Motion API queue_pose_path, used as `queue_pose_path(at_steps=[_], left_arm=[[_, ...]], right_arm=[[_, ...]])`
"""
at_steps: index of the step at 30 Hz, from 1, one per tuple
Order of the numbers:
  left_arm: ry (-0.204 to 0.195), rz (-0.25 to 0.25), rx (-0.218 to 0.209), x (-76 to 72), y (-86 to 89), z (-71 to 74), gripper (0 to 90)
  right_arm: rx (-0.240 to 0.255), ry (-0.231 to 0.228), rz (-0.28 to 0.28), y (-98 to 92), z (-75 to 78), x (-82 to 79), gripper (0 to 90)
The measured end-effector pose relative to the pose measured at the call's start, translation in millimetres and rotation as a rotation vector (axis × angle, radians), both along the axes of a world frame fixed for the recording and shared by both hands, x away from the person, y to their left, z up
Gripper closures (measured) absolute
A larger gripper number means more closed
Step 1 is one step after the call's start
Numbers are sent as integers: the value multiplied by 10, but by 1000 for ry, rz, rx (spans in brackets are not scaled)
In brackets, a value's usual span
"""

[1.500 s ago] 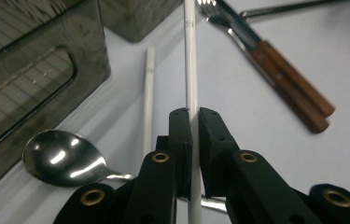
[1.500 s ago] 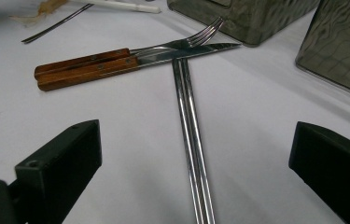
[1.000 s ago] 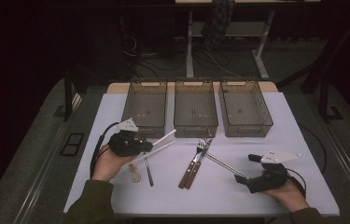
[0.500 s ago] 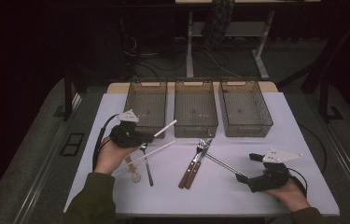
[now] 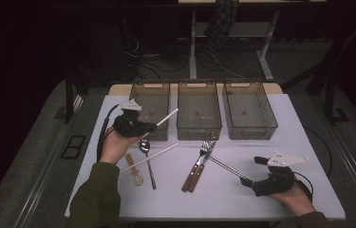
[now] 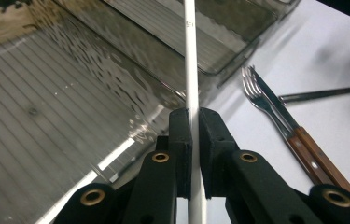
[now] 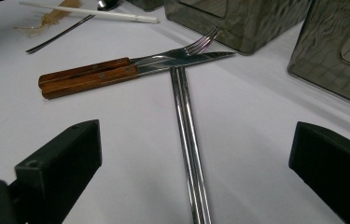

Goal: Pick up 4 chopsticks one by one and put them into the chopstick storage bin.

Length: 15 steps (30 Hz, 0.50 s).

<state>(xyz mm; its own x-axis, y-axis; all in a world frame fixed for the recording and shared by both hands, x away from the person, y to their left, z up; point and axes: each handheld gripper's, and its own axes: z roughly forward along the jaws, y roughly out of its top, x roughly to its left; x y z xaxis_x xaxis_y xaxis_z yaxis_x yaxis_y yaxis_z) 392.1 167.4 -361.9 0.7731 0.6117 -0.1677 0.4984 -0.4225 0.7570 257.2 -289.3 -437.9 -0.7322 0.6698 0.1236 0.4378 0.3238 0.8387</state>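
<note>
White chopstick pinched in the left gripper above the leftmost bin; right gripper wide open on the desk.

The left gripper [image 5: 148, 127] has its jaws closed narrow on a white chopstick [image 6: 191, 70], which slants up over the near wall of the left smoked-plastic bin [image 5: 153, 88]; two more such bins, the middle bin [image 5: 198, 89] and the right bin [image 5: 247, 88], stand beside it in a row. Below that hand a second white chopstick [image 5: 149, 156] lies across a spoon [image 5: 146, 151], with a small wooden spoon [image 5: 134, 169] just beside. At mid-desk a wood-handled fork [image 7: 130, 60] and knife [image 7: 135, 73] lie side by side. A pair of metal chopsticks [image 7: 187, 135] runs from their blades toward the right gripper [image 7: 196, 158], whose jaws stand wide apart on either side of it, not touching. The white desk [image 5: 242, 190] carries everything.
</note>
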Motion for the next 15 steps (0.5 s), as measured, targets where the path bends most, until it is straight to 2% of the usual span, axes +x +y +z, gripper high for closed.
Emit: queue_pose_path(at_steps=[15], left_arm=[[-14,45,17,363,-97,98,837]], right_arm=[[12,1,-11,-27,8,-6,23]])
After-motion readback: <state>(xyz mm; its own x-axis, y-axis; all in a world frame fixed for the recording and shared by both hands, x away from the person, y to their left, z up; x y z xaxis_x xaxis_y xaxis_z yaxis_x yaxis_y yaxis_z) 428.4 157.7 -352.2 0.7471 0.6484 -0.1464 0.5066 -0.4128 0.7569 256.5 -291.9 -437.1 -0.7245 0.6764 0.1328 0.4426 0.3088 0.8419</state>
